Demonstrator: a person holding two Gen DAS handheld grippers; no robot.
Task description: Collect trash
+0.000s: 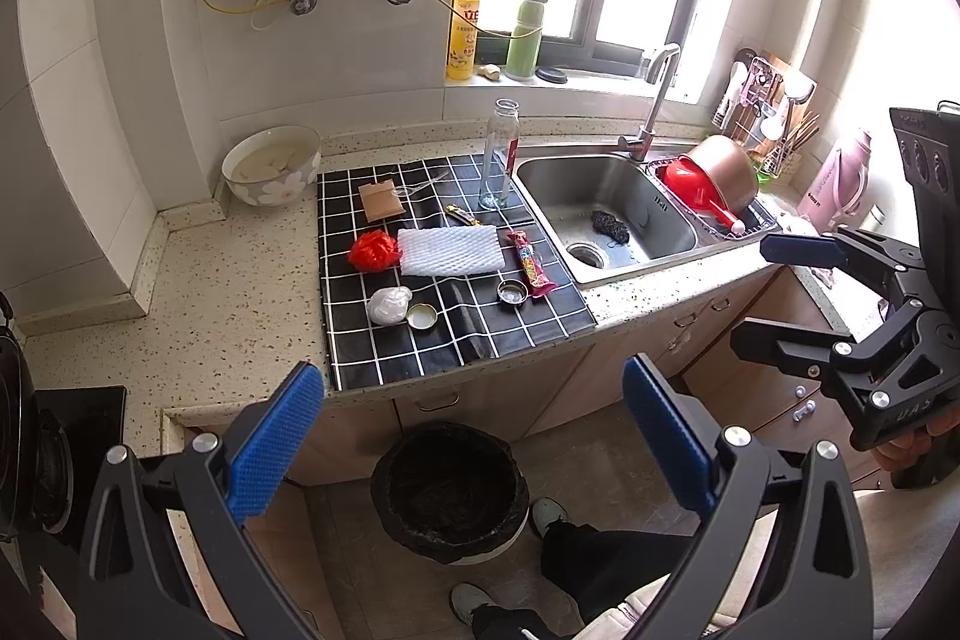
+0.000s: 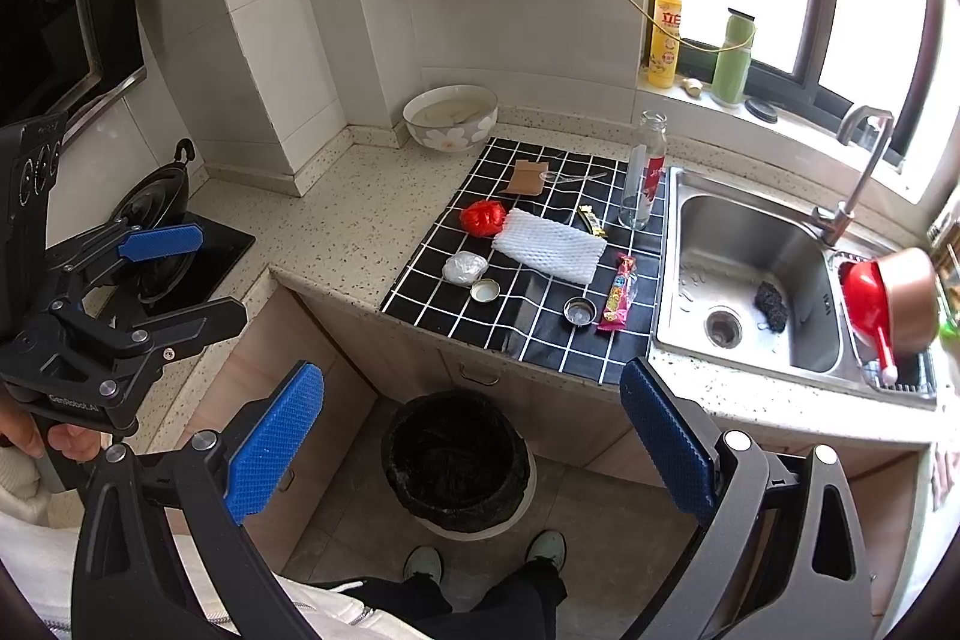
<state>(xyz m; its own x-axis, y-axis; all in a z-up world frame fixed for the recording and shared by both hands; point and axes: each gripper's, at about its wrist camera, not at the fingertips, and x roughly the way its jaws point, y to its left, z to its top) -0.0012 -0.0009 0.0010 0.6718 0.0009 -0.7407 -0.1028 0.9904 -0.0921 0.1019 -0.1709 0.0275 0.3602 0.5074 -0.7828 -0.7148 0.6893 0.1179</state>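
Note:
Trash lies on a black checked mat (image 1: 420, 358) (image 2: 540, 340): a red crumpled bag (image 1: 373, 250) (image 2: 482, 216), white foam netting (image 1: 450, 250) (image 2: 549, 246), a white wad (image 1: 389, 305) (image 2: 464, 268), two jar lids (image 1: 423, 318) (image 1: 513, 291), a red snack wrapper (image 1: 530, 269) (image 2: 619, 293), a brown card (image 1: 379, 202) and a glass bottle (image 1: 498, 154) (image 2: 643, 172). A black-lined bin (image 1: 450, 490) (image 2: 457, 460) stands on the floor below. My left gripper (image 1: 474, 442) (image 2: 180, 274) and right gripper (image 2: 474, 442) (image 1: 774, 292) hang open and empty above the floor, short of the counter.
A steel sink (image 1: 606, 220) (image 2: 750, 286) with a black scrubber sits right of the mat, a rack with a red ladle and copper pot beyond. A flowered bowl (image 1: 273, 166) is in the corner, a stove (image 2: 174, 244) at left. A person's feet (image 2: 486, 562) stand by the bin.

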